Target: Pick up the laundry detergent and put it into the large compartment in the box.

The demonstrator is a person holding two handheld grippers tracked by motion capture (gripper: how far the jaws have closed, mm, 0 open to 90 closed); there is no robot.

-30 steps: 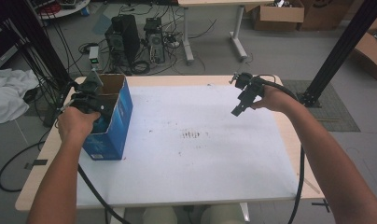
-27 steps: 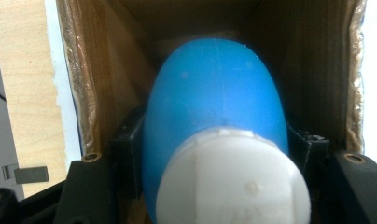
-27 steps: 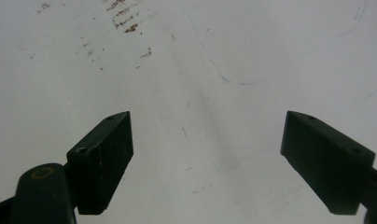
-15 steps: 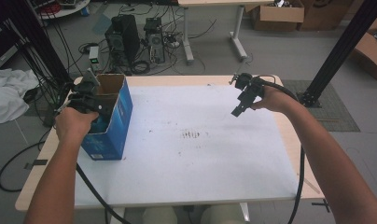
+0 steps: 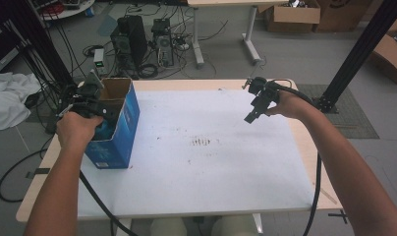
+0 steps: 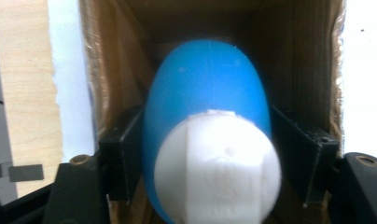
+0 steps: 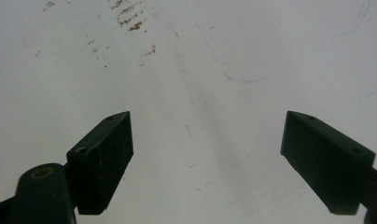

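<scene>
The blue box is standing upright near the left edge of the table, and the white surface between the box and your right hand is giving wide room for moving. You are holding your left hand over the open top of the box, with the left gripper pointing down into it between the brown cardboard walls. Its jaws have just been opening, and the blue and white egg-shaped object is sitting between them inside the box; a jaw is standing close on each side of it, but I cannot tell if the pads are pressing it. You are keeping your right forearm stretched over the right side of the table, and the right gripper is hanging above the surface with its jaws wide apart and holding nothing.
</scene>
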